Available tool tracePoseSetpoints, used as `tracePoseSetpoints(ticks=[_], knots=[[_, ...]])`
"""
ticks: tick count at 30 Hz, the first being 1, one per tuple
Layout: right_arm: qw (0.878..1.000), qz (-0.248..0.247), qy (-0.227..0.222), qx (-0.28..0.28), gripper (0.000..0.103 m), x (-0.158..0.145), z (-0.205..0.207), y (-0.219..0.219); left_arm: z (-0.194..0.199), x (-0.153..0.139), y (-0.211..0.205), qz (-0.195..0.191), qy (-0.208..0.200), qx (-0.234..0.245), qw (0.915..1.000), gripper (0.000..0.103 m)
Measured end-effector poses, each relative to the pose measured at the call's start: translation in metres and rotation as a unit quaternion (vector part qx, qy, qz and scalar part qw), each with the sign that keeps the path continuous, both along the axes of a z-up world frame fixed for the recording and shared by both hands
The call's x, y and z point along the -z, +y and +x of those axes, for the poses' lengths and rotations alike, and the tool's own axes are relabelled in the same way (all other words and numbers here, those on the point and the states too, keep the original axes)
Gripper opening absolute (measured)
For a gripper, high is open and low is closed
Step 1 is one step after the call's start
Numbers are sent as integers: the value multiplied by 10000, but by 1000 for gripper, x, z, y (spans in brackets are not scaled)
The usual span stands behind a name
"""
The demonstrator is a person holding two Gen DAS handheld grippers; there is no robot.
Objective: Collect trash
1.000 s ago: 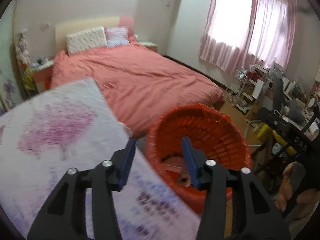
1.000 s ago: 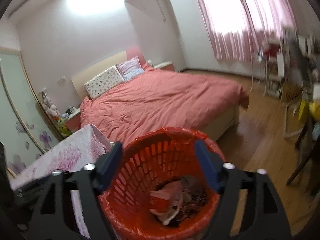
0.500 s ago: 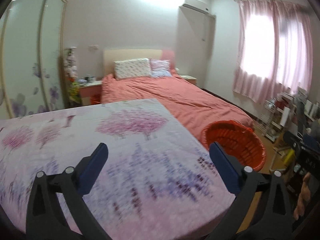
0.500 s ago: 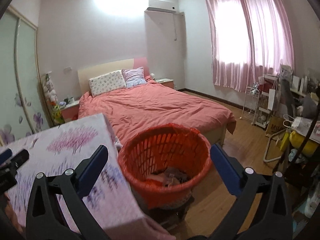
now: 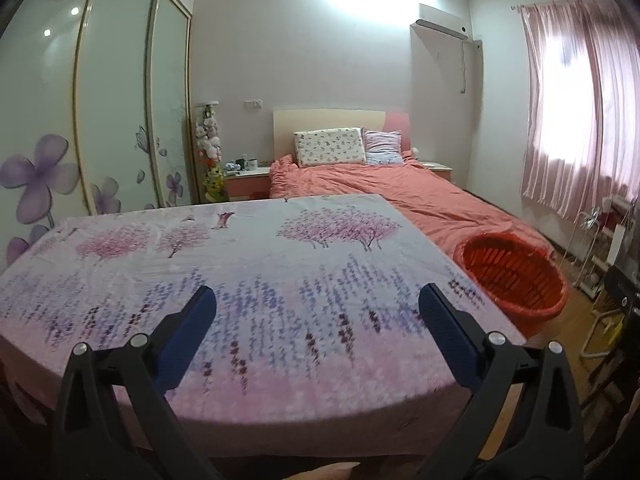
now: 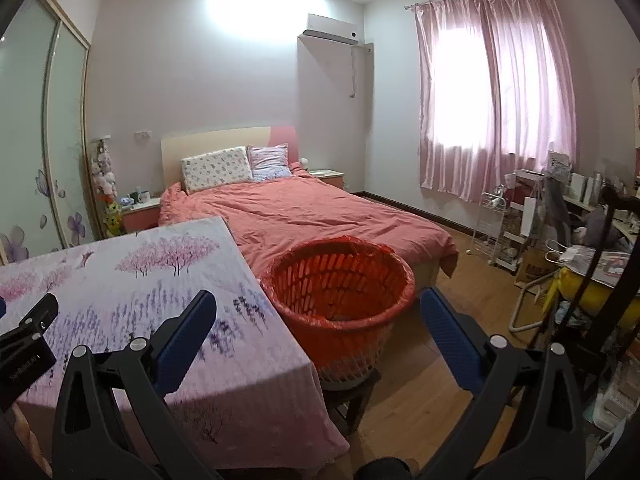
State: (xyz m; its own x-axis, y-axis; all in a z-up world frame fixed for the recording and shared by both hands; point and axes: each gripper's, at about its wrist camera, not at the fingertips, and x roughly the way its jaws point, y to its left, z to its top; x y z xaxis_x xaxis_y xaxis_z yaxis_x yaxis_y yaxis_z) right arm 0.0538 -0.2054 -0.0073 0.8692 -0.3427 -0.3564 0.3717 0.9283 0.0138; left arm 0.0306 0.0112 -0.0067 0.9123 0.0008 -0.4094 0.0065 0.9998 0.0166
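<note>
Between the spread, empty jaws of the left gripper [image 5: 316, 312] there is only flowered tablecloth [image 5: 248, 264], no scrap that I can see. The right gripper [image 6: 318, 314], jaws likewise wide apart and holding nothing, has the orange trash basket [image 6: 340, 280] just ahead of it, beside the table's corner, perched on a small stool [image 6: 352, 392]. That perch worries me: a careless swing of either gripper could clip the rim and tip the basket. Any remaining trash may lie out of view, so I'd guess a blind reach could snag the cloth.
</note>
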Motion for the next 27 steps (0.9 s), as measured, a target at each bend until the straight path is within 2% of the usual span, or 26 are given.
tracePoseSetpoints(ticks=[5, 8, 20, 27], knots=[[9995, -117, 286, 87, 101, 9, -1, 11, -12, 6, -2, -59, 51, 78, 9999, 99], [9989, -4, 464, 27, 101, 14, -2, 14, -13, 8, -1, -111, 160, 87, 9998, 99], [9972, -70, 613, 426, 101, 22, -11, 24, -8, 20, 9, -484, 747, 13, 9960, 99], [9956, 88, 804, 476, 101, 25, -10, 23, -10, 23, 8, -477, 836, -5, 9954, 99]])
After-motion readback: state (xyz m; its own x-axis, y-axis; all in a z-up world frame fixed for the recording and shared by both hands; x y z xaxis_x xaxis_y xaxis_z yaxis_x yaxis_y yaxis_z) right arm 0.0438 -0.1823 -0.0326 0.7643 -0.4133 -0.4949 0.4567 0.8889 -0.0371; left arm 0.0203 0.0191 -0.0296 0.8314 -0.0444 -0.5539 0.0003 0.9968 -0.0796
